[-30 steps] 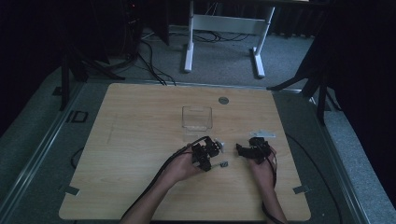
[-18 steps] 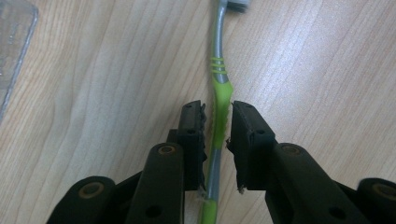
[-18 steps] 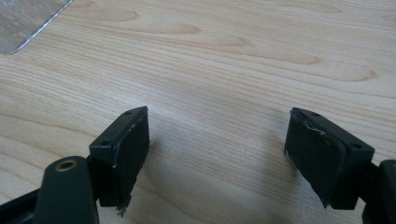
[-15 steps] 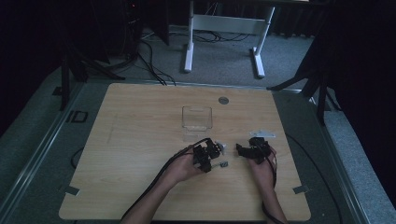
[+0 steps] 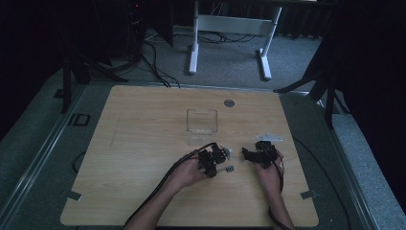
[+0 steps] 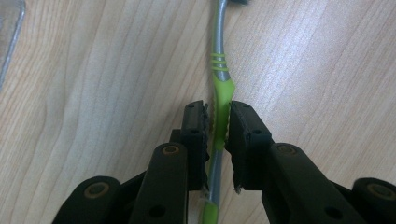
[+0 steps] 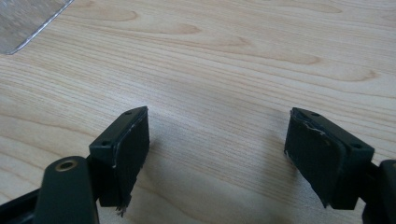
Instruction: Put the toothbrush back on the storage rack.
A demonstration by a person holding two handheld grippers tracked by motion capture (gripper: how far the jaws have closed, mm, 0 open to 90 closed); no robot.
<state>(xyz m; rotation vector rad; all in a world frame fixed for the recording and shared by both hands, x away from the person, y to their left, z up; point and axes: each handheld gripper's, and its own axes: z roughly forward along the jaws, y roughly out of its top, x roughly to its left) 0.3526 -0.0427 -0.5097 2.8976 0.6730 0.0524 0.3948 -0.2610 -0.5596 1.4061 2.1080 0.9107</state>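
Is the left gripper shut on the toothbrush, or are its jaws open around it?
Shut on it: the left gripper has both jaws pressed against the green grip of the toothbrush, which lies flat on the table.

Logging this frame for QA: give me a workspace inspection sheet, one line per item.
Surface: light wood table, bare around the work.
Job's things: green and grey toothbrush lying flat on the table; clear container upright behind it.
Clutter: small round disc near the far edge; tape bits at the near corners.
Grippers: left gripper closed on the toothbrush handle; right gripper open over bare wood, holding nothing.
Cables: black cable trails from the left gripper along the forearm.
Surroundings: dim room, grey floor, white stand legs beyond the table.
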